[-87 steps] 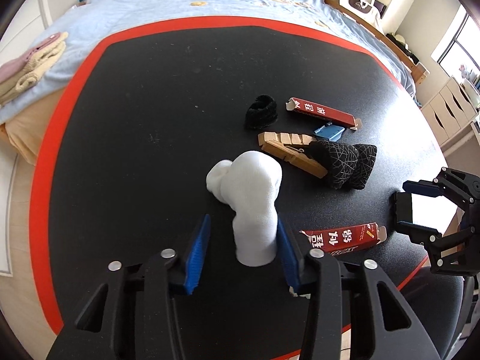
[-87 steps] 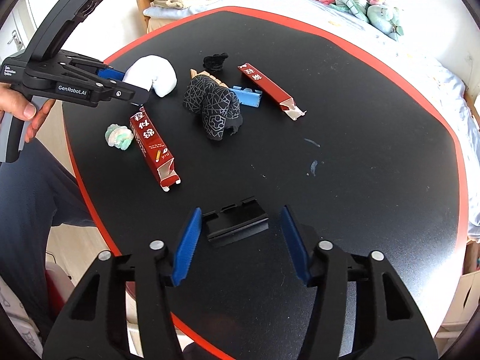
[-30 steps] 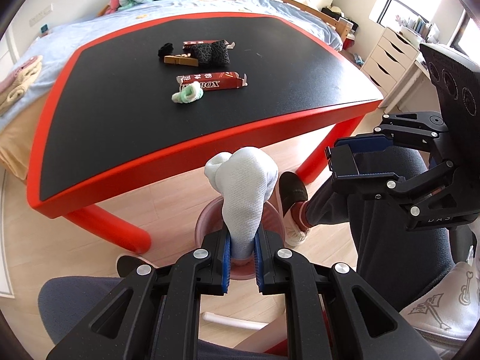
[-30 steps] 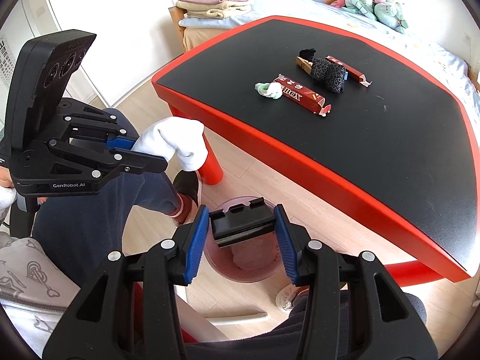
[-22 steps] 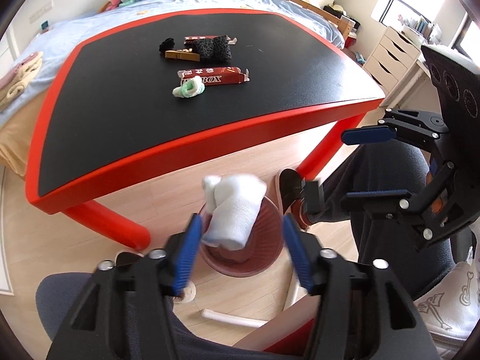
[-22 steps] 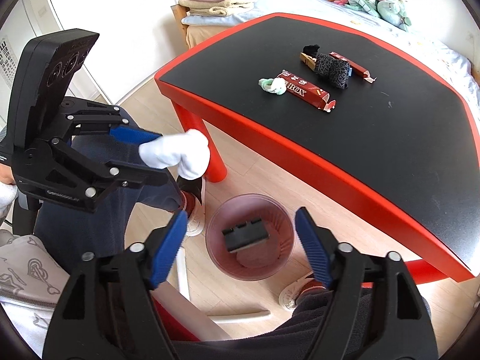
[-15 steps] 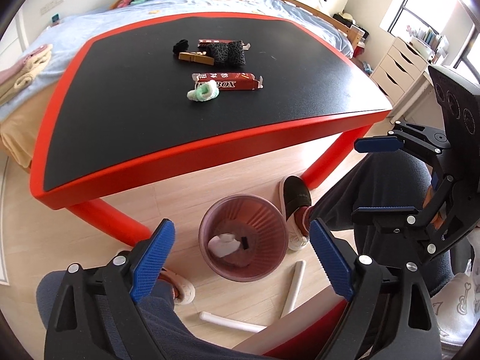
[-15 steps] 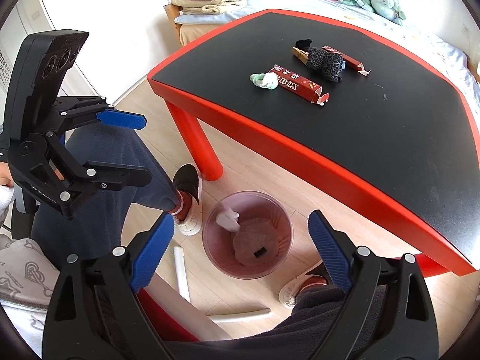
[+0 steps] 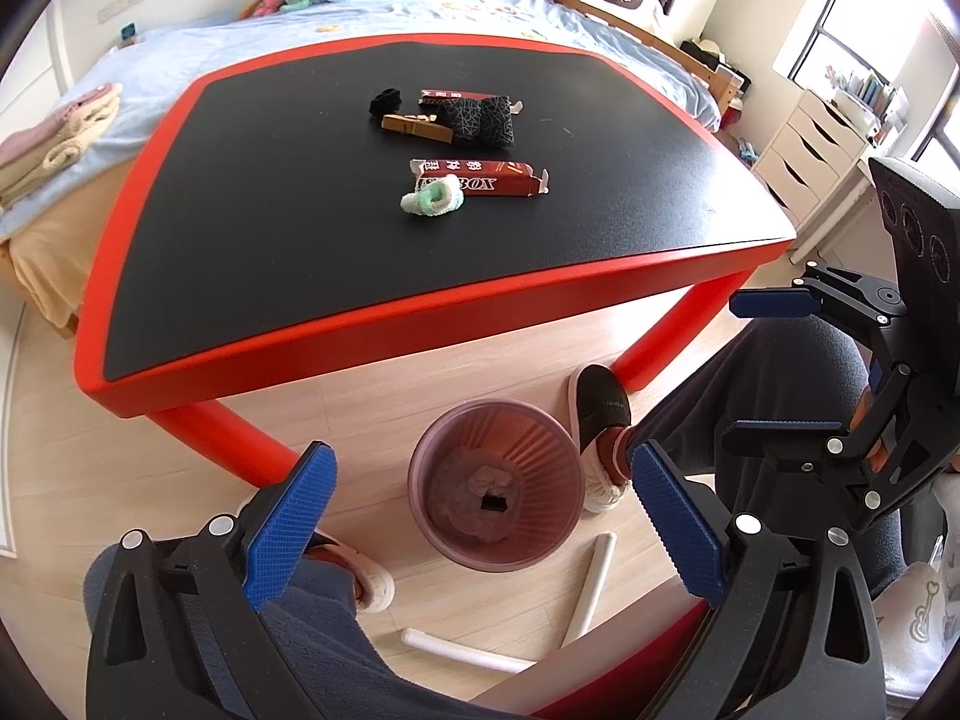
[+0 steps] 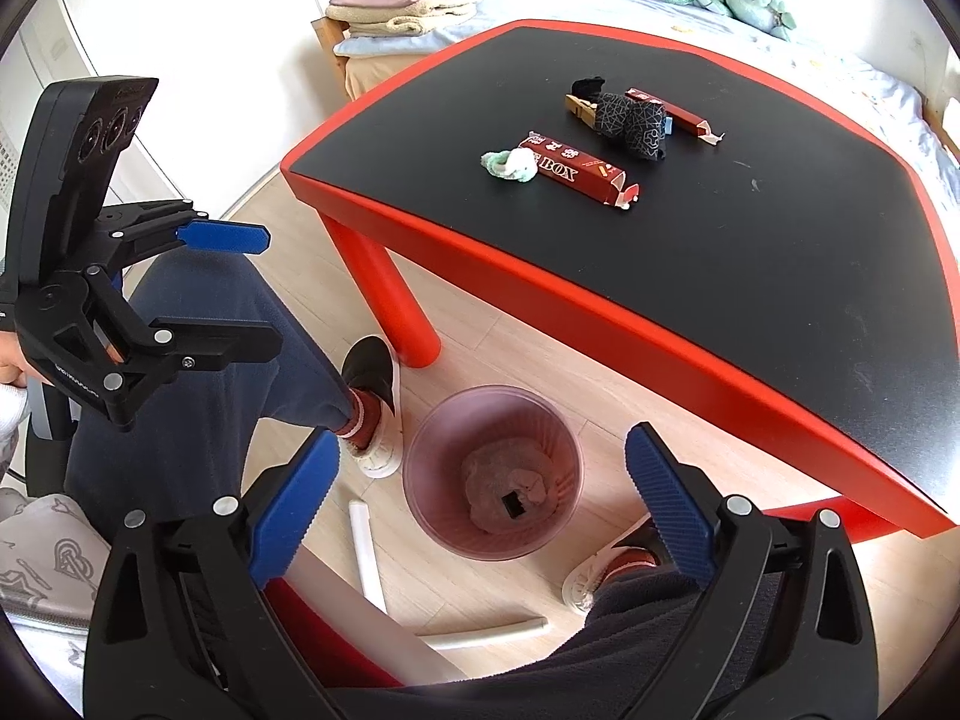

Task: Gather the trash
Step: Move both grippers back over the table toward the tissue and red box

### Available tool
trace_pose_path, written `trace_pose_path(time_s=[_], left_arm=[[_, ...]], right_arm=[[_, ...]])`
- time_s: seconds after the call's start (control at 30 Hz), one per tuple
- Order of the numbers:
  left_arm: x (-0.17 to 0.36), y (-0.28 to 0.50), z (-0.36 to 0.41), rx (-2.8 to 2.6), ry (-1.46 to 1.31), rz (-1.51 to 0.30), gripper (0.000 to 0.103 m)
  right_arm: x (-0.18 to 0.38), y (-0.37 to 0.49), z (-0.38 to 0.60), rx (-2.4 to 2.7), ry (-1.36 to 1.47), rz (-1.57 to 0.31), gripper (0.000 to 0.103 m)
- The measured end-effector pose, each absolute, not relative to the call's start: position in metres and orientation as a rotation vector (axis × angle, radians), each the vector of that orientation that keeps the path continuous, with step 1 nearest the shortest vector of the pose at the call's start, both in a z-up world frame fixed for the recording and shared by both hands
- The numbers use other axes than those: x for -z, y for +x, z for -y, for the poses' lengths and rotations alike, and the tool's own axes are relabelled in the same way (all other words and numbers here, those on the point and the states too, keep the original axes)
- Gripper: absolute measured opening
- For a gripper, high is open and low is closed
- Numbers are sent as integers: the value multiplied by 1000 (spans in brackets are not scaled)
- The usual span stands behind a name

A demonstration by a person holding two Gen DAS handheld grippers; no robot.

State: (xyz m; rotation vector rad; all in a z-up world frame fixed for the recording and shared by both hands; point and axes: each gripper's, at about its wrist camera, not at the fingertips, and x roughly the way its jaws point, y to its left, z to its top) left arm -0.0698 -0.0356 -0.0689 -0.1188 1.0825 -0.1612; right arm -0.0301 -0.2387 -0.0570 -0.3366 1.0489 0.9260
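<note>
Both the left gripper and the right gripper hang with jaws spread wide and empty, framing the ribbed pink plastic bin at lower centre. On the matte black table above lie a glossy red box and a fuzzy green sock.

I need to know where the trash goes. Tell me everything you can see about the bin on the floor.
The bin is a round, ribbed, translucent pinkish plastic pail, standing upright and open on the pale wood floor beside the red table leg. At its bottom lie a whitish bundle and a small black piece. A shoe stands close by.
</note>
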Motion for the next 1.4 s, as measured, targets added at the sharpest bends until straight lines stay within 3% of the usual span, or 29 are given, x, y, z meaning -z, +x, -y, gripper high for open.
trace_pose_path(time_s=[0.87, 1.3, 1.4], left_arm=[[44, -11, 19, 171, -71, -1024, 95], [70, 44, 17, 261, 9, -1078, 95], [76, 51, 18, 274, 22, -1083, 95]], right_arm=[[18, 42, 227, -910, -339, -948, 95], [46, 100, 188, -965, -427, -975, 95], [53, 107, 180, -988, -434, -986, 90]])
